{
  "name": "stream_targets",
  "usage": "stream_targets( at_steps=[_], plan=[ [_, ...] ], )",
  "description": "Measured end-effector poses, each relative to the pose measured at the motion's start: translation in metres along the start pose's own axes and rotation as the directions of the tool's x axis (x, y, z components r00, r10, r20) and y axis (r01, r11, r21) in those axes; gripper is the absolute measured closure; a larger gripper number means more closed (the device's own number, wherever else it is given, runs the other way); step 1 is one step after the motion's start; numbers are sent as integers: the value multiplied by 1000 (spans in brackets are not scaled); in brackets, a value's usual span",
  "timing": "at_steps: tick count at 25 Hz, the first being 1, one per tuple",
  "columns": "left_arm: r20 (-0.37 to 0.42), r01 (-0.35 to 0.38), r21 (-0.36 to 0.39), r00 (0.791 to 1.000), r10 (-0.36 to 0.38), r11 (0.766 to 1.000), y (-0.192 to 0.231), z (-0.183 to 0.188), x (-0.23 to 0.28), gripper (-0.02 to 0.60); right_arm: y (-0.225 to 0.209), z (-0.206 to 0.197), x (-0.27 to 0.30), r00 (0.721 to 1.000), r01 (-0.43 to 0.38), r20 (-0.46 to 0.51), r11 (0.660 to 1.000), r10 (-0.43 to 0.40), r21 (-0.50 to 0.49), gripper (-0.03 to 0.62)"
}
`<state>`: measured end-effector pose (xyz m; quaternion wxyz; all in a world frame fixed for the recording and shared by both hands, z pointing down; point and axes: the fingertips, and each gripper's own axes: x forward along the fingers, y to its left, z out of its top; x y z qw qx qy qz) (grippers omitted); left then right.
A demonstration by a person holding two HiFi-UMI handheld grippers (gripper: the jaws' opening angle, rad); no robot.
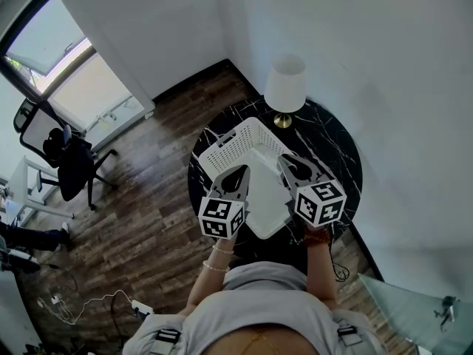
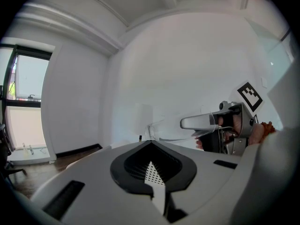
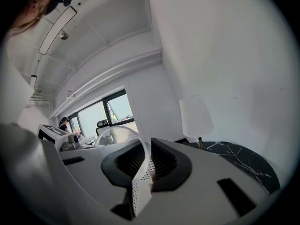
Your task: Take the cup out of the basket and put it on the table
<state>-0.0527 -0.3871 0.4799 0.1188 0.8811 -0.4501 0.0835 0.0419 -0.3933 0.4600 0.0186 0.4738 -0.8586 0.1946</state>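
A white perforated basket (image 1: pixel 230 148) stands on the round black marble table (image 1: pixel 334 148). My left gripper (image 1: pixel 238 171) is shut on the basket's left wall, and a strip of that wall (image 2: pixel 153 174) shows pinched between its jaws. My right gripper (image 1: pixel 290 161) is shut on the opposite wall, whose strip (image 3: pixel 139 187) runs up out of its jaws. A clear curved rim (image 3: pixel 117 131), possibly the cup, shows just past the right jaws. I cannot make out the cup in the head view.
A white-shaded lamp (image 1: pixel 285 86) on a brass foot stands at the table's back edge, close behind the basket. White walls close in on the right and behind. A black office chair (image 1: pixel 70 157) stands on the wood floor to the left, near a window.
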Motion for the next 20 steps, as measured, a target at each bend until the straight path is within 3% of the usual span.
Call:
stream_targets(
  at_steps=[20],
  plan=[
    [1,5,6,1000,-5,1000,-4,-1,-1,577,-1,-3,-2,1000,0,-9,1000,0,-8,553]
  ],
)
